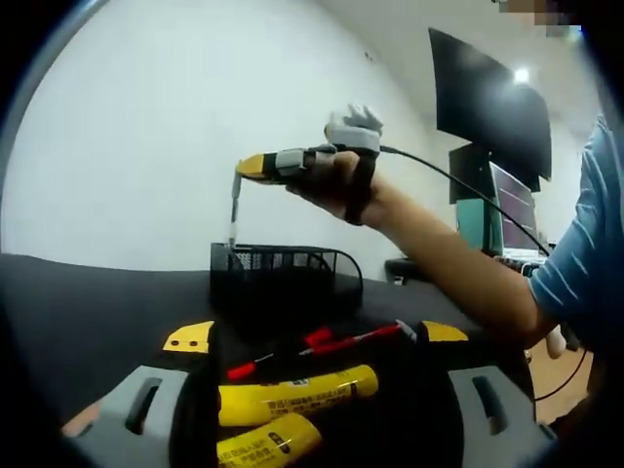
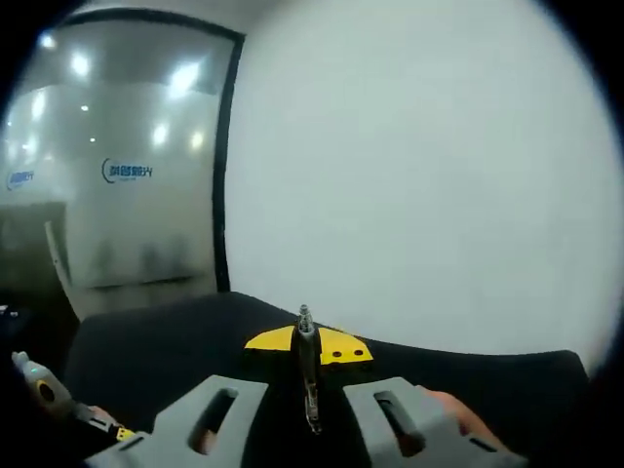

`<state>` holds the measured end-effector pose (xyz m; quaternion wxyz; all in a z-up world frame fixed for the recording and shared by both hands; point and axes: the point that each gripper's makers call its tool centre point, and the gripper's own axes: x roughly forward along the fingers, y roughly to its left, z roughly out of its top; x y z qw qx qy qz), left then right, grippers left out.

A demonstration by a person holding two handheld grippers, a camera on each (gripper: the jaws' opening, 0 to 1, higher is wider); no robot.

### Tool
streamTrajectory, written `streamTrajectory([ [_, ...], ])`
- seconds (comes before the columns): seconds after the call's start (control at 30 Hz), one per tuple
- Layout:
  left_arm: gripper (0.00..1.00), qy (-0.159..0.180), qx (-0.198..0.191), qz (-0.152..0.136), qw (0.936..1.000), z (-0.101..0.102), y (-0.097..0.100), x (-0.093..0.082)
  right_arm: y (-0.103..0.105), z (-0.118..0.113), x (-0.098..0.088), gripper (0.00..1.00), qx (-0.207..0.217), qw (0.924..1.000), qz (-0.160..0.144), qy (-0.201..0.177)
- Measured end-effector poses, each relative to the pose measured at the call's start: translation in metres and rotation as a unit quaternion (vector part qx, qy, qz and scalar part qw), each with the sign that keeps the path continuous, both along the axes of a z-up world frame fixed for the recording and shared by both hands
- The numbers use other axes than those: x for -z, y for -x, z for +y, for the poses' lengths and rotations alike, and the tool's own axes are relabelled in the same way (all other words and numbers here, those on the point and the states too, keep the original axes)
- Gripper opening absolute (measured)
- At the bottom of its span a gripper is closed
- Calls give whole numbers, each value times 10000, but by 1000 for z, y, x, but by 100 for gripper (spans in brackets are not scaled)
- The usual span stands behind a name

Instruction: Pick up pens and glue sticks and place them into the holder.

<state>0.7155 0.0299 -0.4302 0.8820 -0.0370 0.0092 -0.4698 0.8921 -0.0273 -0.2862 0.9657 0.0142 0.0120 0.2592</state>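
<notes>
The right gripper [image 1: 255,166] pinches a pen [image 1: 234,210] upright just above the black mesh holder [image 1: 285,276], ready to lower and release, while the left gripper [image 1: 317,339], jaws spread, hangs over two yellow glue sticks [image 1: 297,395] and a red pen [image 1: 356,339] on the table [image 1: 88,312].

The right tool [image 1: 241,168] is raised at arm's length, its jaws closed and pointing sideways, gripped by the person's hand [image 1: 341,180] with forearm [image 1: 458,268] extended. The left tool [image 1: 310,343] sits low, its jaws spread wide apart.
</notes>
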Motion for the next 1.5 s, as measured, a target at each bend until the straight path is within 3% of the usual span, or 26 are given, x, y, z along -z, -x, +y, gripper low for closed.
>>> streamTrajectory([
  [0.33, 78, -140, -55, 5, 9999, 0, -1, 4, 3, 10, 18, 4, -182, 9986, 343, 365],
  [0.63, 77, -238, -113, -6, 9997, 1, -2, 7, 7, -7, 27, 4, -250, 9961, 768, 367],
  [1.5, 76, -405, -195, -23, 9990, 2, -5, 11, 16, -3, 64, 4, -559, 9824, 1668, 632],
])
